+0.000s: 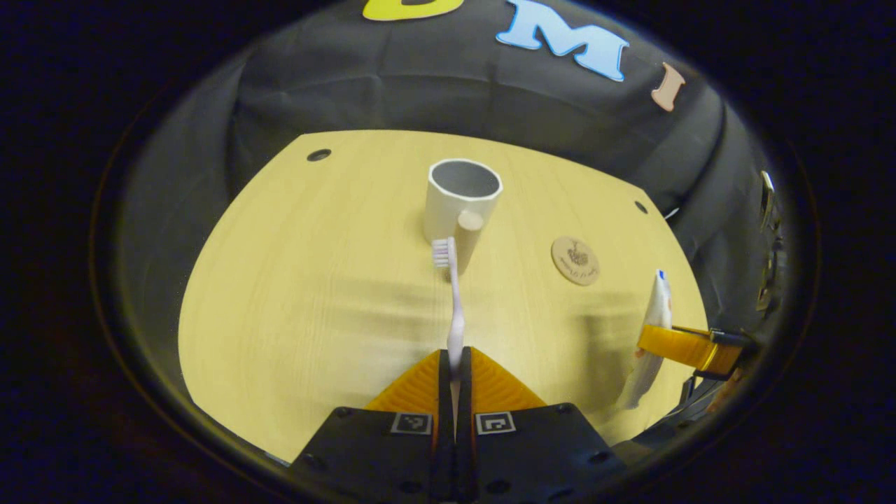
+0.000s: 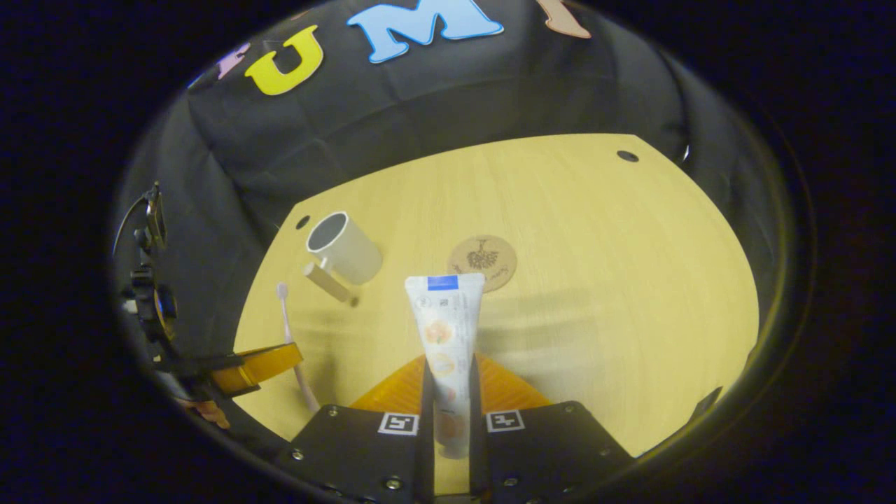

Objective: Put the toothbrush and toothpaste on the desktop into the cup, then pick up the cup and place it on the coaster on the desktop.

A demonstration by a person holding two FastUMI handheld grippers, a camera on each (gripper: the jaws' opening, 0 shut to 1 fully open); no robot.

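Wooden desktop (image 1: 294, 294), left tongs (image 1: 455, 364) gripping toothbrush (image 1: 455, 301), right tongs (image 2: 451, 374) gripping toothpaste (image 2: 444, 329)

A pale wooden desktop (image 1: 315, 301) with a fine straight grain fills the booth floor — small dark round holes (image 1: 318, 155) sit near its far corners. Behind and around it hangs creased black cloth (image 2: 434, 105) as the wall. Soft shadows streak the wood — the lighting is warm.
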